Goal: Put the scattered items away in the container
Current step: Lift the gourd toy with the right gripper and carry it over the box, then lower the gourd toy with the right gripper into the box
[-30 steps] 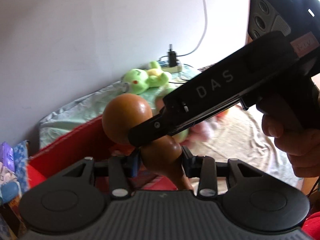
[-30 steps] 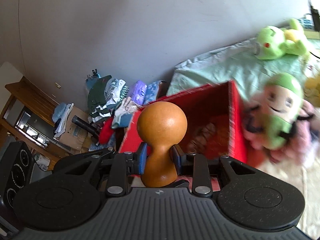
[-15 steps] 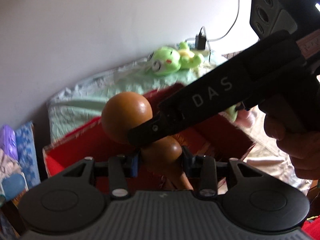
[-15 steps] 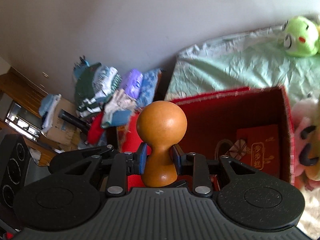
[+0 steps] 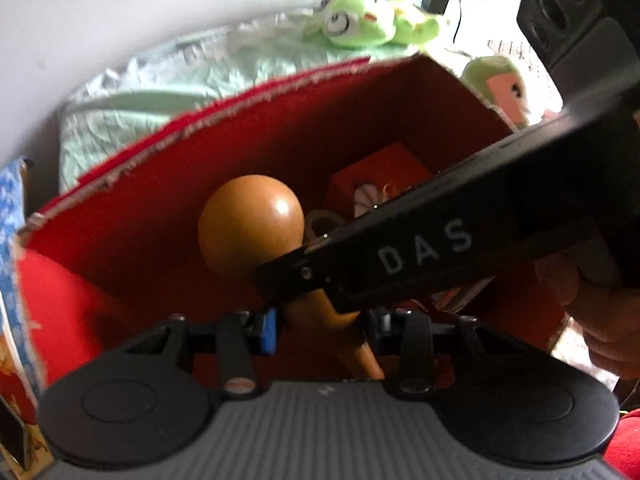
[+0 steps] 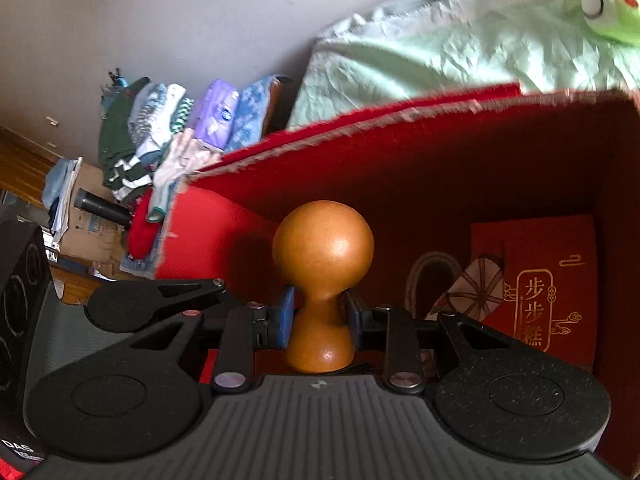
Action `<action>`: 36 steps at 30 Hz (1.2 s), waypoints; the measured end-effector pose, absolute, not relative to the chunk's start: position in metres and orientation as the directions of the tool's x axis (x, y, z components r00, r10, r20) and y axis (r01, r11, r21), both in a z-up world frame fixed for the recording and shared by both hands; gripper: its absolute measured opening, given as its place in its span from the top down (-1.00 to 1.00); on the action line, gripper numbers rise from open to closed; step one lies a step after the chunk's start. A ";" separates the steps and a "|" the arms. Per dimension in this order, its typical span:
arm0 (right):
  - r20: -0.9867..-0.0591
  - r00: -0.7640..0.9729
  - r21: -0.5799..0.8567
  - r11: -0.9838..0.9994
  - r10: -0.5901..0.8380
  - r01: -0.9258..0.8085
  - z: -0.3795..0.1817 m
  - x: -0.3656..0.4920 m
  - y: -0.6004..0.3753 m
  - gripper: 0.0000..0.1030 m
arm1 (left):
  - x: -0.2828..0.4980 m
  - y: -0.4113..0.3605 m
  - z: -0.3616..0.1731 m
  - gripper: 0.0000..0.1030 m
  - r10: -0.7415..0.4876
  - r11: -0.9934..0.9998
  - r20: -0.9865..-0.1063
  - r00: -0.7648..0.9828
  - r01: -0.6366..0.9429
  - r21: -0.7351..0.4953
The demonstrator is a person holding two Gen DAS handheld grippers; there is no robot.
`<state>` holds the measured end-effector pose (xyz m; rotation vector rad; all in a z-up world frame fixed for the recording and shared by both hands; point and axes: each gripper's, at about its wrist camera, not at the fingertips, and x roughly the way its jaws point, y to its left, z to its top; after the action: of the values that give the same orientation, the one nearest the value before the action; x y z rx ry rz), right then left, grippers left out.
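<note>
An orange-brown wooden gourd (image 6: 323,276) with a round head and narrow neck is held over the open red box (image 6: 440,136). My right gripper (image 6: 320,320) is shut on its neck. In the left wrist view the same gourd (image 5: 250,228) shows above the red box (image 5: 280,96); my left gripper (image 5: 320,326) stands around its lower body, with a gap on the left side. The right gripper's black body marked DAS (image 5: 460,240) crosses that view and hides part of the gourd.
Inside the box lie a red printed packet (image 6: 548,280) and a patterned pouch (image 6: 476,284). A green frog plush (image 5: 368,20) and a pink-faced plush (image 5: 504,88) lie on the pale green bedding (image 6: 420,52) behind. Folded clothes (image 6: 160,132) pile at the left.
Both grippers have moved forward and down with the gourd, from beside the box to over its open inside. The left gripper's fingers have spread apart from the gourd.
</note>
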<state>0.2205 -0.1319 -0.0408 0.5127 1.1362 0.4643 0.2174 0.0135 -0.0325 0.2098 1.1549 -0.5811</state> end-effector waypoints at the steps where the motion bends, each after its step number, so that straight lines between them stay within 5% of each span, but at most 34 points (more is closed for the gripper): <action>1: -0.731 0.344 0.602 0.794 0.589 -0.079 -0.044 0.221 -0.133 0.42 | 0.219 0.013 -0.036 0.23 -0.322 0.835 -0.910 0.261 0.532 -0.142; 13: -0.803 0.314 0.515 0.855 0.506 -0.058 -0.053 0.222 -0.123 0.54 | 0.226 0.003 -0.057 0.22 -0.234 0.849 -0.958 0.167 0.515 -0.118; 36: -0.800 0.359 0.518 0.855 0.481 0.007 -0.053 0.217 -0.138 0.50 | 0.208 0.003 -0.053 0.21 -0.139 0.869 -0.949 0.282 0.494 0.020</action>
<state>0.2173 -0.1383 -0.0527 0.4805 1.1744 0.3217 0.2083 0.0029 -0.0531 0.3396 1.2172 -0.4349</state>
